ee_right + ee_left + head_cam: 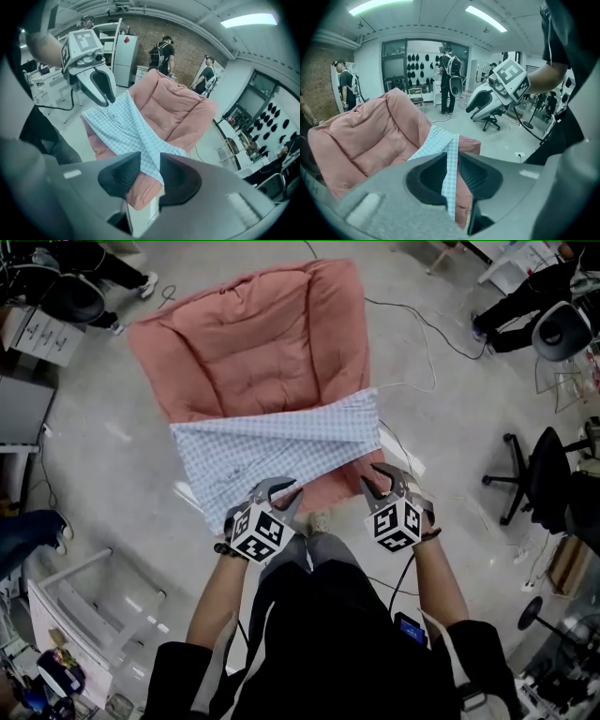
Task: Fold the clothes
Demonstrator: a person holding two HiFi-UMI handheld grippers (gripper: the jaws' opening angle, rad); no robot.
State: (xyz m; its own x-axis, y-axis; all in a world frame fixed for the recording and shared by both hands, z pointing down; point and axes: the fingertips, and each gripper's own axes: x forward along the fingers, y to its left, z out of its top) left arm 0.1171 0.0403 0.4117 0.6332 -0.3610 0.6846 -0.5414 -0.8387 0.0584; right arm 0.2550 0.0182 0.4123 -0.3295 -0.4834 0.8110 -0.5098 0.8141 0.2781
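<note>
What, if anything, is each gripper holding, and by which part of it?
Both hold the blue checked garment on the pink cushion: left gripper and right gripper each pinch its near edge, at opposite ends.

One checked garment point(281, 442), one pink cushion point(253, 334), two grippers point(277, 489) point(381, 480).

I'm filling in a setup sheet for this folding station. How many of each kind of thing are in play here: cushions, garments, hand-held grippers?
pink cushion: 1
checked garment: 1
hand-held grippers: 2, the left hand-held gripper and the right hand-held gripper, each closed on the checked garment
Total: 4
</note>
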